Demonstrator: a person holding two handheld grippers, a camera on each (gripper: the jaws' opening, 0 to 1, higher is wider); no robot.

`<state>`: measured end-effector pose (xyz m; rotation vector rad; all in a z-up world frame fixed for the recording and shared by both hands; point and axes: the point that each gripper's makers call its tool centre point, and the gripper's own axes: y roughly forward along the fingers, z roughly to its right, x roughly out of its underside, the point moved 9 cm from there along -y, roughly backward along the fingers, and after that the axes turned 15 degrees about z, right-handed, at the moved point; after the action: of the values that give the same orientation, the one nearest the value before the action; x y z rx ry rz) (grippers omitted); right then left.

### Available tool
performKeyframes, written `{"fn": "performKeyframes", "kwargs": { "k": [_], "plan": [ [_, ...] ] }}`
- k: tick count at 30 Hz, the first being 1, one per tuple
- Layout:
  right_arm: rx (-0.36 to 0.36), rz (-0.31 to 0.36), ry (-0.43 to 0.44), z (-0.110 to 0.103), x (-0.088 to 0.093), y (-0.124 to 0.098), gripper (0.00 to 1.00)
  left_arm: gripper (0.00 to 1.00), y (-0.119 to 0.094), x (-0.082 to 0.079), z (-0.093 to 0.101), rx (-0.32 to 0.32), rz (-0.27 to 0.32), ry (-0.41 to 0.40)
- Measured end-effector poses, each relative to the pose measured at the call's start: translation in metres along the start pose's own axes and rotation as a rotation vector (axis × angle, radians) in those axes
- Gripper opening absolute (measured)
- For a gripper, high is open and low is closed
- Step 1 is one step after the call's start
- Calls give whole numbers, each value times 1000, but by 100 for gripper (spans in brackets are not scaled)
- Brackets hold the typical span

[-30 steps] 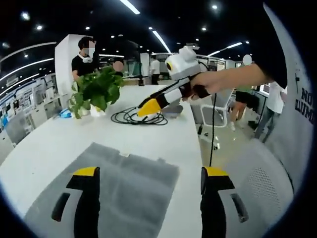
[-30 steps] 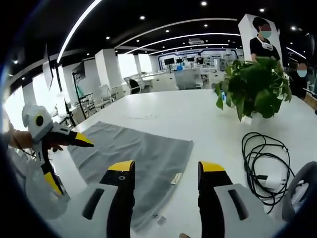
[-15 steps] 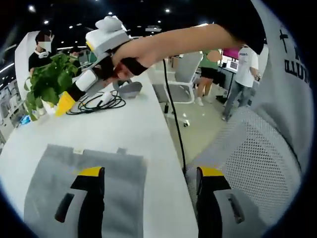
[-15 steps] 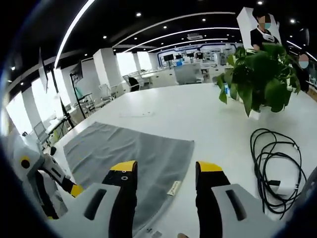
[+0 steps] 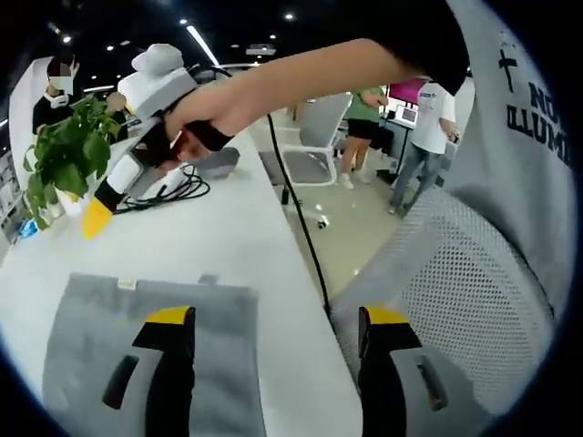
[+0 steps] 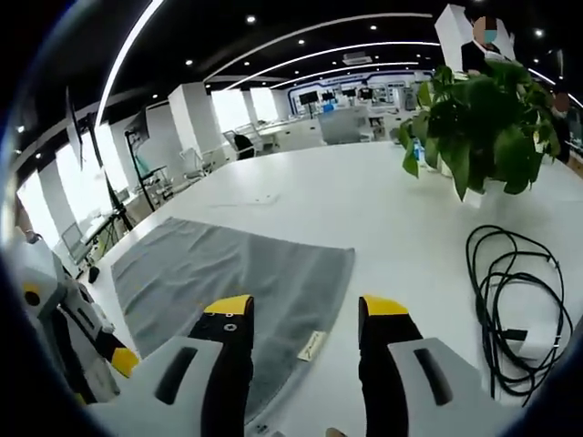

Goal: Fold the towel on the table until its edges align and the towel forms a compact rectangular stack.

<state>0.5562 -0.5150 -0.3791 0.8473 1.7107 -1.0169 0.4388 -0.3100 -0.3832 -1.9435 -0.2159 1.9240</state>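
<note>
A grey towel (image 6: 228, 273) lies flat on the white table (image 6: 383, 209), with a small label near its right edge. In the right gripper view my right gripper (image 6: 301, 314) hangs open above the towel's near right corner, holding nothing. The left gripper view shows the same towel (image 5: 100, 337) at lower left, and my left gripper (image 5: 273, 319) stands open over its corner by the table's edge. The right gripper (image 5: 96, 214) comes in from above, held in a person's hand, its yellow tip pointing down toward the table beyond the towel. My left gripper (image 6: 114, 360) shows at the lower left of the right gripper view.
A potted green plant (image 6: 478, 127) stands on the table beyond a coil of black cable (image 6: 510, 291). Beside the table are a white mesh chair (image 5: 455, 273) and open floor. People stand farther back in the room (image 5: 428, 137).
The right gripper has swung left and lower in the left gripper view. The left gripper has slipped farther toward the lower left corner of the right gripper view. Both stay open.
</note>
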Motion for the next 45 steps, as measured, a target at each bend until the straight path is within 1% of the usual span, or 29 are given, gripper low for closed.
{"fn": "performKeyframes", "kwargs": {
  "k": [4,5,6,8,10,12,16,18,19,21,23,24,26,27,28,29,31,32,33,34,35,36,38,39,44,45],
  "plan": [
    [5,-3,0,1,1,-1,45,78,-6,-3,-14,-31,13,1],
    [6,-3,-2,-4,-1,-3,45,78,-5,-3,-16,-39,17,2],
    [7,-4,-3,-6,-2,-4,45,78,-3,-3,-20,-49,17,3],
    [8,-5,-3,-2,0,-2,45,77,1,-3,-22,-60,24,-2],
    [8,-7,-4,-1,1,0,45,76,10,-2,-21,-63,42,-16],
    [7,-10,-8,1,2,4,44,74,17,-1,-18,-61,44,-19],
    [9,-10,-6,1,2,11,44,64,32,3,-15,-75,51,-38],
    [9,-11,-5,-5,0,13,43,63,39,4,-14,-77,62,-45],
    [10,-11,-8,2,2,18,43,62,42,5,-14,-76,62,-45],
    [9,-17,-13,3,3,23,42,62,48,7,-16,-82,62,-42],
    [7,-18,-19,1,3,27,42,58,53,10,-19,-99,59,-51],
    [8,-20,-19,1,4,29,41,56,55,12,-20,-118,57,-65],
    [10,-24,-18,3,5,33,41,52,58,17,-22,-146,51,-96],
    [15,-29,-17,7,6,36,41,51,60,18,-23,-149,47,-96],
    [18,-34,-15,10,7,38,41,51,60,22,-24,-176,43,-103],
    [22,-38,-4,8,11,41,39,51,62,25,-25,-202,39,-100],
    [33,-31,15,8,12,43,38,51,66,25,-24,-217,37,-87],
    [34,-33,17,8,13,44,38,51,67,25,-24,-231,31,-70],
    [35,-38,17,10,18,49,38,52,68,26,-26,-267,9,-21],
    [34,-44,12,11,21,53,38,53,70,26,-26,-274,1,7],
    [35,-47,8,9,21,53,38,53,71,26,-25,-276,2,22],
    [34,-54,4,9,21,55,38,52,73,25,-24,-279,5,27],
    [34,-57,2,11,26,62,38,52,76,26,-22,-283,-9,51],
    [38,-59,3,9,23,60,38,52,77,28,-22,-284,-22,67],
    [56,-68,1,12,28,72,37,52,78,36,-22,-318,-61,76],
    [58,-71,-1,16,33,77,37,51,77,36,-22,-323,-65,74]
  ]
}}
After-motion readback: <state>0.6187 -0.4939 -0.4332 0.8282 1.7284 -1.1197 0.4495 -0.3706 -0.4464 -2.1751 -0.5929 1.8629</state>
